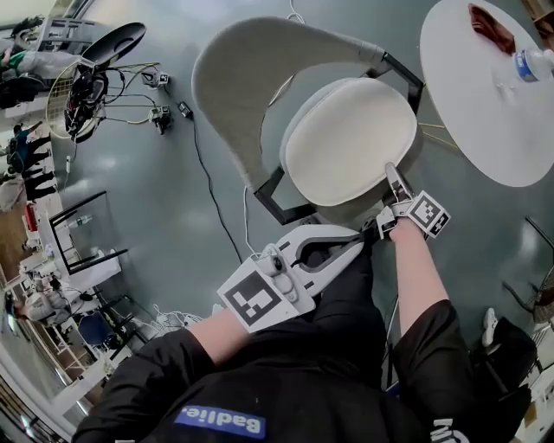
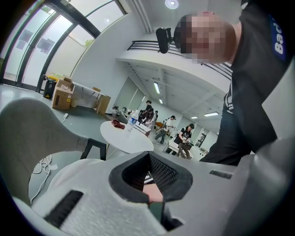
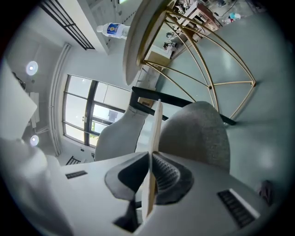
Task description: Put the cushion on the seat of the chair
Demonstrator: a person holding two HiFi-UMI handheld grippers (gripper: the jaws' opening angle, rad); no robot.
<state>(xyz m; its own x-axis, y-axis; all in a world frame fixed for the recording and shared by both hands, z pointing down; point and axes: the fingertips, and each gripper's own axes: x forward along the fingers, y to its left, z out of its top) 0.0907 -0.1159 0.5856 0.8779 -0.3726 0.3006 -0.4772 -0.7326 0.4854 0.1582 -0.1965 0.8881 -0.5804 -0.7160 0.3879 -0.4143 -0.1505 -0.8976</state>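
The round cream cushion (image 1: pixel 351 143) lies on the seat of the grey shell chair (image 1: pixel 234 78). My right gripper (image 1: pixel 394 177) is shut on the cushion's near right rim. In the right gripper view that rim shows as a thin cream edge (image 3: pixel 156 124) pinched between the dark pads (image 3: pixel 168 177), with the grey seat (image 3: pixel 198 133) behind it. My left gripper (image 1: pixel 368 234) sits at the seat's near edge beside the right one. Its jaws (image 2: pixel 148 153) meet at the tips, and I see no cushion between them. The cushion (image 2: pixel 50 179) spreads to its left.
A round white table (image 1: pixel 485 95) stands close to the chair's right, with a water bottle (image 1: pixel 528 62) and a red cloth (image 1: pixel 492 26) on it. Cables (image 1: pixel 199 156) run across the floor left of the chair. Several people sit at desks far behind the table (image 2: pixel 126 138).
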